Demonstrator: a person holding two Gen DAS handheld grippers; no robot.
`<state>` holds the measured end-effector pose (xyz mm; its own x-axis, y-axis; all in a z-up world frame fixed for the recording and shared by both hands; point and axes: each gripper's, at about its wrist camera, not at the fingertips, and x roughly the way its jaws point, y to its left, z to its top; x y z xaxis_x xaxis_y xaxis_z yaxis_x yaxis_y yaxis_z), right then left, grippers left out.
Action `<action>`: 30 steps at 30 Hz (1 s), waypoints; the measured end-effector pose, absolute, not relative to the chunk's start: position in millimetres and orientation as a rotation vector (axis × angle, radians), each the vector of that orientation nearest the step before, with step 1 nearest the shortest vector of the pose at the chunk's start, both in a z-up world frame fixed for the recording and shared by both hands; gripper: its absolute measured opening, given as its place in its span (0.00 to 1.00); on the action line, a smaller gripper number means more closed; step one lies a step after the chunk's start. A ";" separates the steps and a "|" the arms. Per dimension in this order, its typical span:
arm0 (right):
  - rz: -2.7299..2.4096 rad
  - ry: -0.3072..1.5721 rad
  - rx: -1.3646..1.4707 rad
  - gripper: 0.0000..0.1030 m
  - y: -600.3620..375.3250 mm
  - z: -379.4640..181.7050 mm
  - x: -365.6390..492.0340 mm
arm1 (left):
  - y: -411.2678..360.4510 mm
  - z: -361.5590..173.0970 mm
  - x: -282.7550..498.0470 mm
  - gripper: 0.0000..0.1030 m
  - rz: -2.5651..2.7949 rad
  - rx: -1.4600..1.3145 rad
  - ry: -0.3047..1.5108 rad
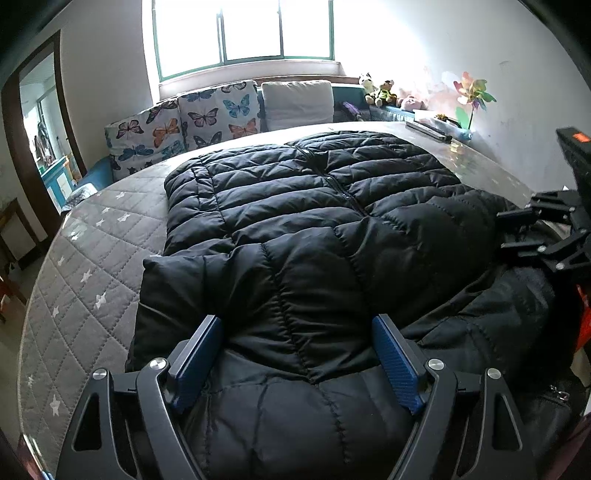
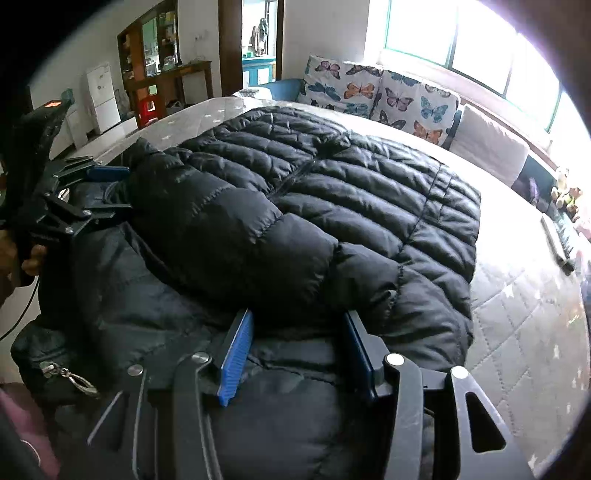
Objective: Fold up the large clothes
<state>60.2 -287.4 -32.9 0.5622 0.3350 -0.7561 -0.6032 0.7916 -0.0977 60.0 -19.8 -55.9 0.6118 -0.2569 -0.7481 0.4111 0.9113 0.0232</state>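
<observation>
both tongs, left and right, are hovering spread over the black quilted puffer jacket on the grey quilted table, gripping nothing. sleeves are lying folded inward; next move likely needs pinching the near end and folding it forward.

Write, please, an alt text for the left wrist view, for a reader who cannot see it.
A black puffer jacket lies spread on a grey quilted bed, with the open left hand-held gripper just above its near part. The right hand-held gripper shows at the right edge, and butterfly cushions stand under a bright window.
</observation>
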 end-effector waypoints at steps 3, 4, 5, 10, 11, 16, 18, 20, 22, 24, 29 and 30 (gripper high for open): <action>0.583 0.771 -0.398 0.53 -291.3 -19.5 44.4 | -20.7 -55.7 61.0 0.86 -0.391 0.209 0.832; 0.591 0.766 -0.408 0.53 -293.1 -15.2 37.4 | -20.8 -55.7 61.4 0.86 -0.392 0.212 0.833; 0.600 0.764 -0.423 0.53 -293.8 -12.2 31.6 | -21.3 -55.6 62.3 0.86 -0.393 0.219 0.835; 0.653 0.711 -0.574 0.62 -295.9 -1.1 -14.9 | -22.8 -56.3 61.4 0.87 -0.391 0.229 0.836; 0.673 0.707 -0.604 0.65 -295.3 -2.1 -25.1 | -23.0 -56.1 62.0 0.87 -0.391 0.229 0.837; 0.772 0.683 -0.796 0.66 -287.3 -19.7 -71.0 | -24.1 -56.4 62.3 0.87 -0.391 0.229 0.838; 0.797 0.683 -0.892 0.66 -284.1 -34.7 -84.1 | -23.9 -56.5 61.7 0.87 -0.391 0.227 0.838; 0.810 0.689 -0.957 0.66 -280.6 -49.0 -91.2 | -24.1 -57.3 62.3 0.87 -0.390 0.228 0.841; 0.820 0.706 -0.979 0.66 -277.9 -58.3 -94.3 | -24.0 -57.2 62.4 0.87 -0.390 0.226 0.839; 0.831 0.690 -0.990 0.66 -275.5 -61.1 -96.5 | -23.9 -57.1 62.7 0.87 -0.391 0.226 0.841; 0.871 0.768 -0.807 0.66 -286.0 -31.4 -70.0 | -24.0 -55.8 66.7 0.88 -0.402 0.227 0.868; 0.872 0.794 -0.758 0.66 -290.7 -23.4 -61.2 | -23.3 -54.3 67.5 0.88 -0.406 0.225 0.876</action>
